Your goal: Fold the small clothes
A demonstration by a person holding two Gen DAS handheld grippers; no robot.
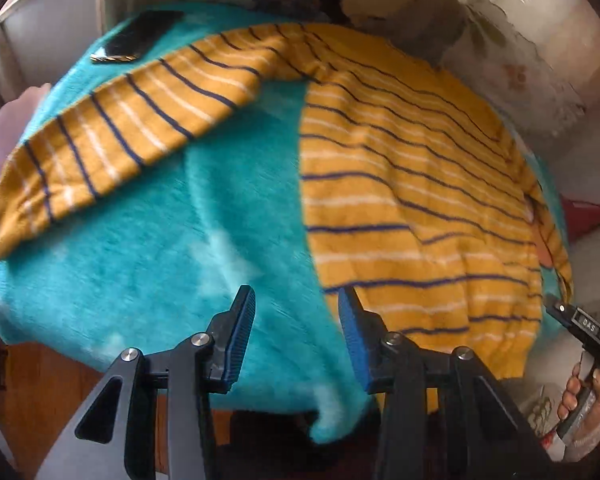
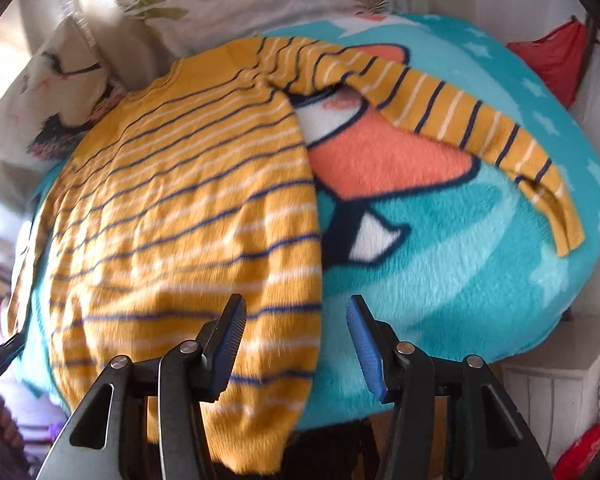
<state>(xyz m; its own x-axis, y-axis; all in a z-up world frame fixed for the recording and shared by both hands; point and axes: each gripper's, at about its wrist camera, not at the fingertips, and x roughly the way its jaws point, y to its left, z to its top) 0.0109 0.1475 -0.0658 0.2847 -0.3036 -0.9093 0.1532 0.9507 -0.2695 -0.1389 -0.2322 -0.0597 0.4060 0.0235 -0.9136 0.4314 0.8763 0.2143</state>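
On the fluffy blue blanket (image 2: 460, 248) lies a little yellow striped sweater (image 1: 412, 184), spread flat with one sleeve (image 1: 112, 128) stretched out to the side. The left gripper (image 1: 296, 312) hangs wide open over the sweater's bottom corner and holds nothing. The right gripper (image 2: 296, 320) is wide open too, above the other bottom edge, with nothing in it.
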